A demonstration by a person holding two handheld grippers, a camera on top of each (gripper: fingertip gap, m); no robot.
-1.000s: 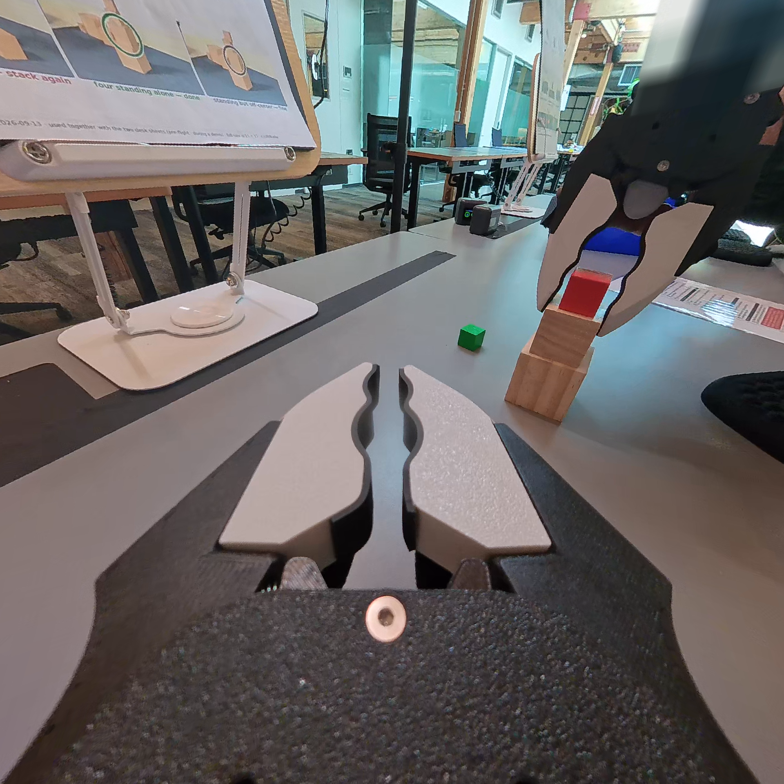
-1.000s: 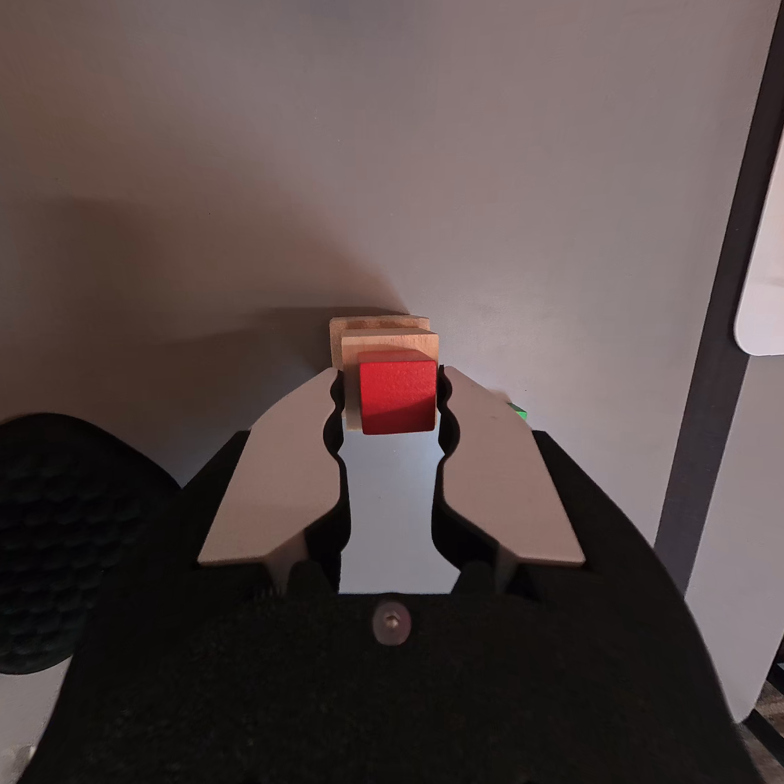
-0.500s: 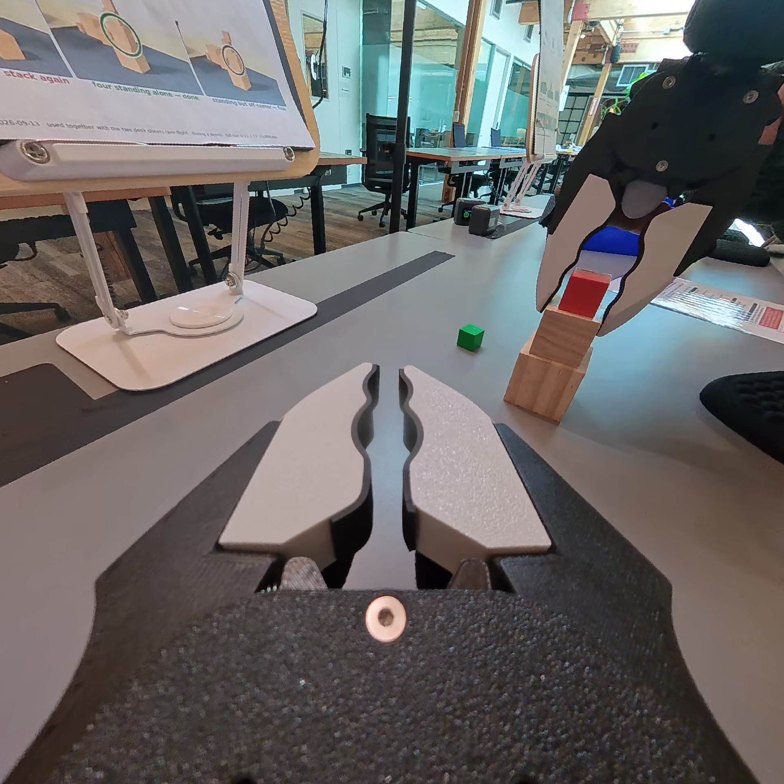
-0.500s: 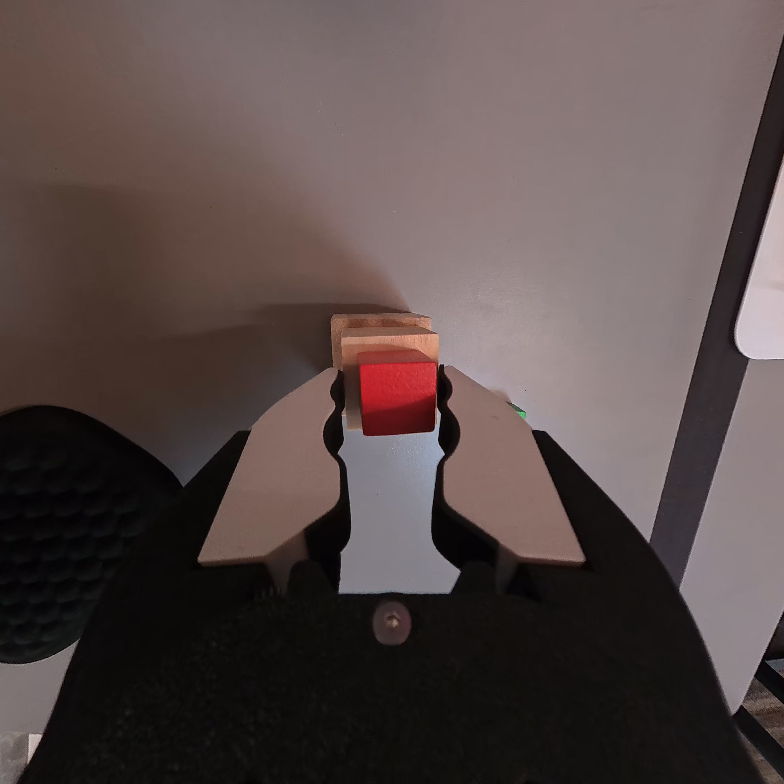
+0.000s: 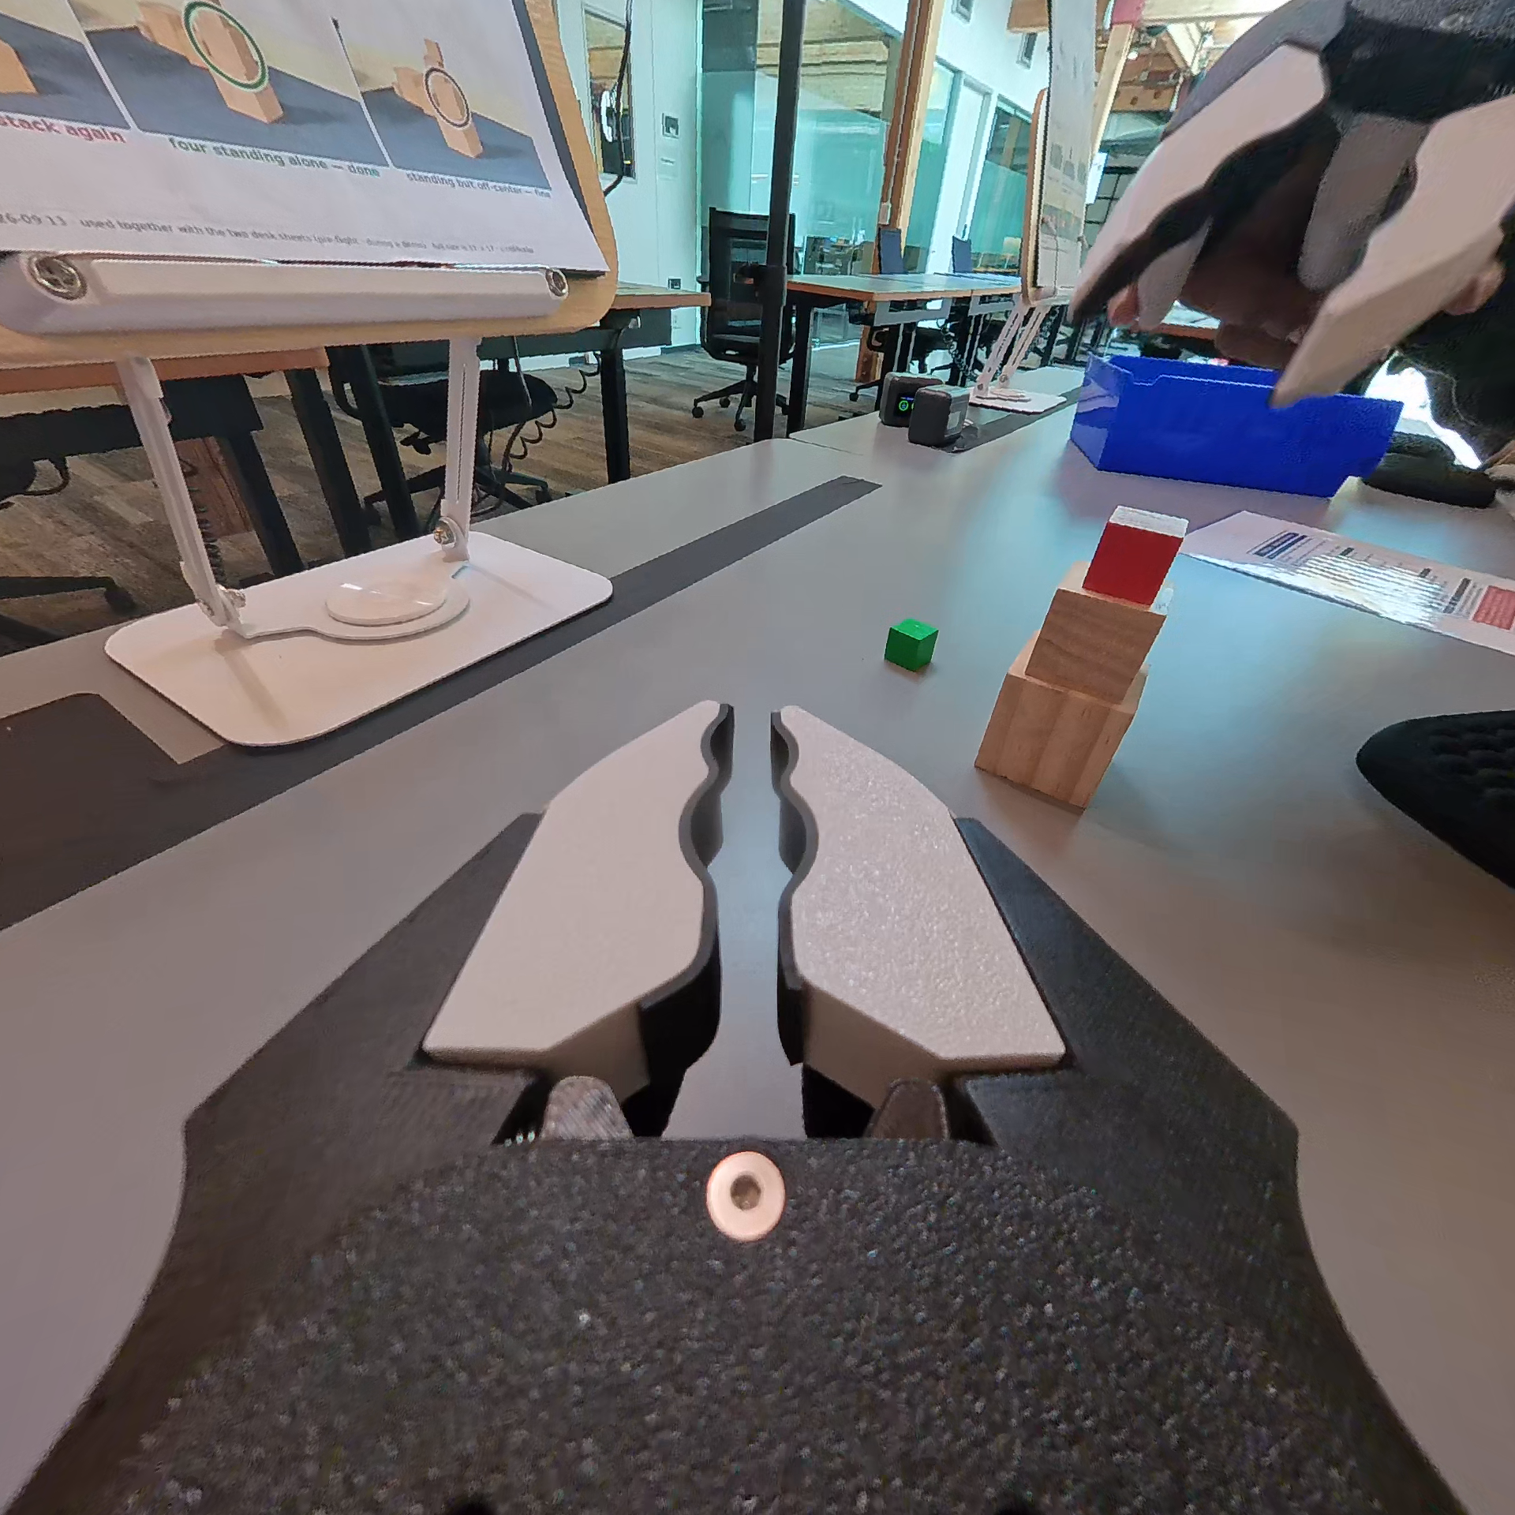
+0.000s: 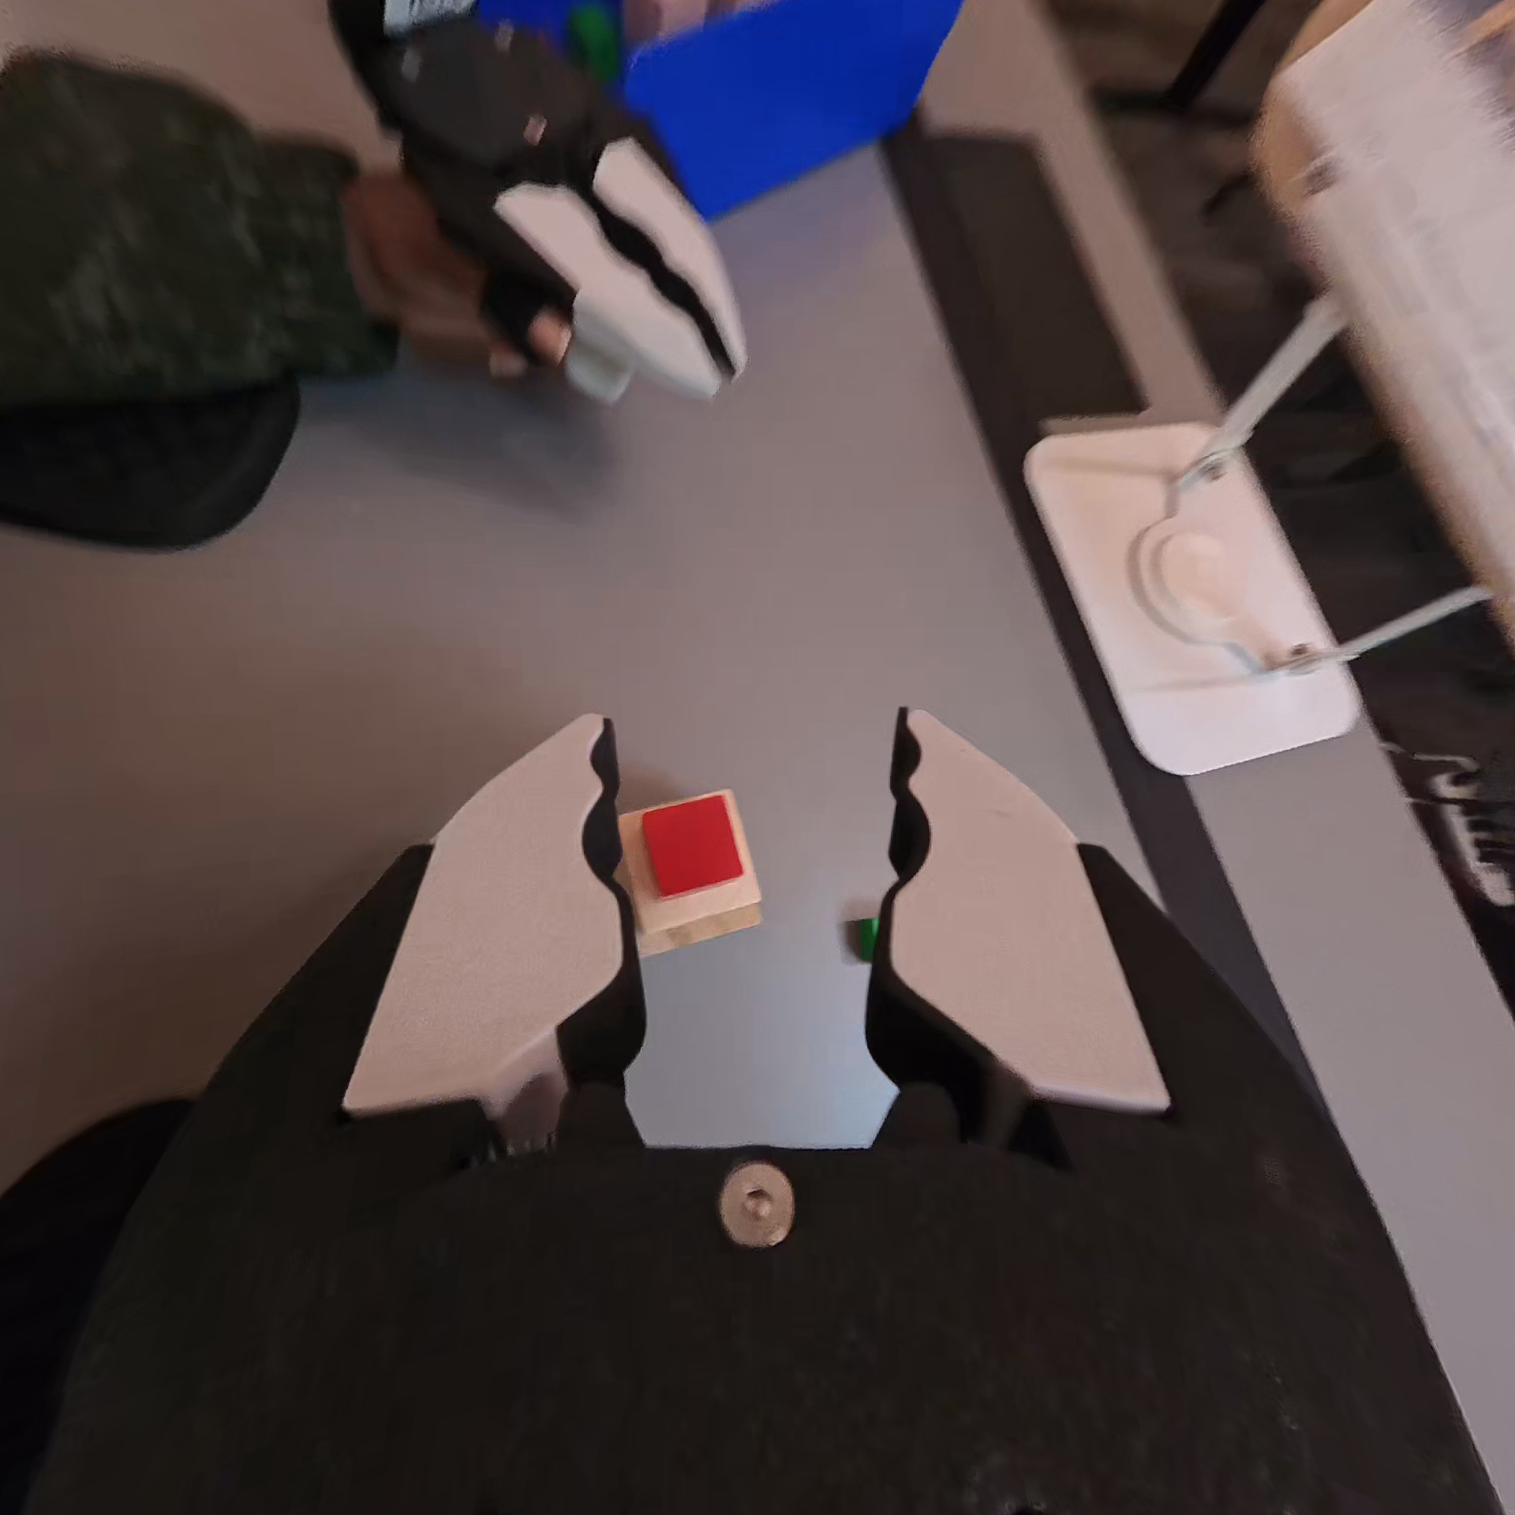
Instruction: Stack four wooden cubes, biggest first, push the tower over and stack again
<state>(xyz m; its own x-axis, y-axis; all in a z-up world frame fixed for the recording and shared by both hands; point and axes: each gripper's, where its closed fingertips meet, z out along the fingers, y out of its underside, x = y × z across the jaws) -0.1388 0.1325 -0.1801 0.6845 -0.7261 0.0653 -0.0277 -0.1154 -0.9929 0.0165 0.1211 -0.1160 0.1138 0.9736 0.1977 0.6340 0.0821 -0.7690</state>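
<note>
Right tool (image 6: 750, 721) spread wide, empty, above red cube (image 6: 693, 844) topping two wooden blocks (image 5: 1057, 721) on tabletop (image 5: 1148, 943). Left tool (image 5: 750, 717) nearly pressed together, empty. Cube probably light, rigid, smooth: best pinched on opposite flat sides.

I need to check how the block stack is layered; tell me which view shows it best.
The left wrist view: it sees the stack side-on, with the red cube on a smaller wooden block on a larger one. The right wrist view looks down from above, so the layers overlap and blur under the red cube.
</note>
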